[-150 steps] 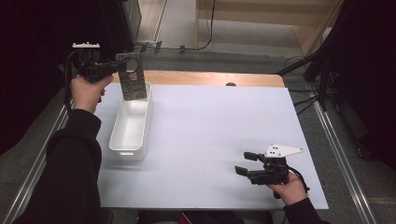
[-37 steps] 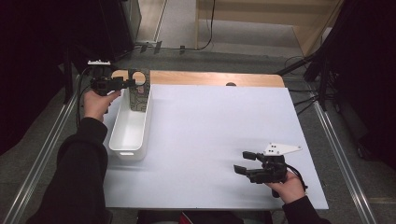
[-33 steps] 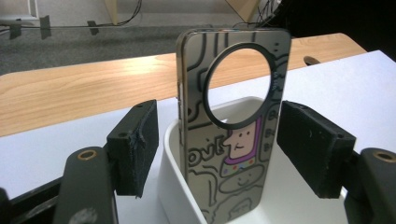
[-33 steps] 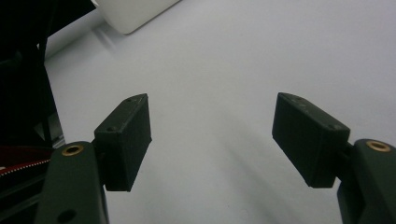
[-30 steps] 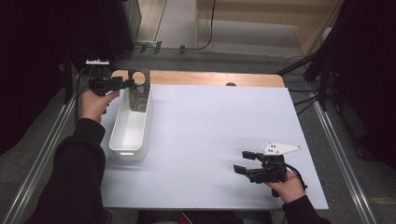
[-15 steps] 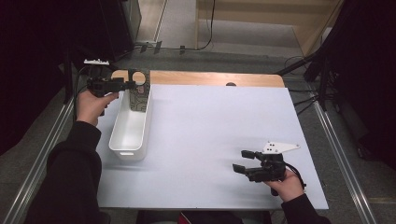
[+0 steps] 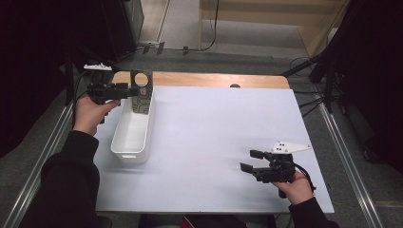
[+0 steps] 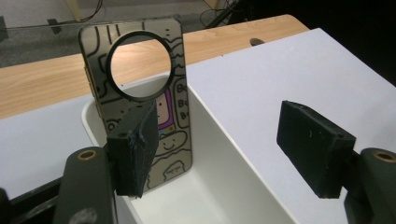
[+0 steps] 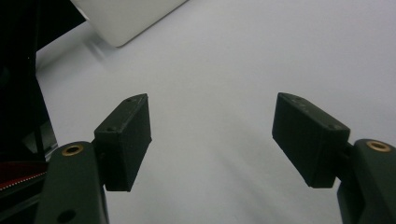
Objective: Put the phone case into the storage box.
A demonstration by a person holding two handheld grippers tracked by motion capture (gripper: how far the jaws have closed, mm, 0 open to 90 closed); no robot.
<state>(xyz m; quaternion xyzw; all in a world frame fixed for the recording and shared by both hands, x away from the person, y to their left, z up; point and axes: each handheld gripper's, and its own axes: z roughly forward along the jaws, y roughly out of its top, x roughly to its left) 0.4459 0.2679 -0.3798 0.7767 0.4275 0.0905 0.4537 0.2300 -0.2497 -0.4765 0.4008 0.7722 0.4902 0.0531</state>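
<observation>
The table (image 7: 214, 137) carries a white sheet that stops short of its far edge, where a strip of bare wood shows. Most of the sheet to the right of the bin (image 7: 133, 130) lies open. The bin, a long white tub, sits near the sheet's left edge, its length running toward the far edge. Inside it, at the far end, a phone case (image 8: 140, 98) stands upright and leans against the bin's end wall, its round cut-out rising above the rim. The rest of the bin is bare. The left gripper (image 7: 126, 91) hovers at the bin's far left corner, jaws wide, one pad just in front of the case, the other well clear. The right gripper (image 7: 252, 160) hangs over the sheet well right of the bin, jaws wide, nothing between them.
</observation>
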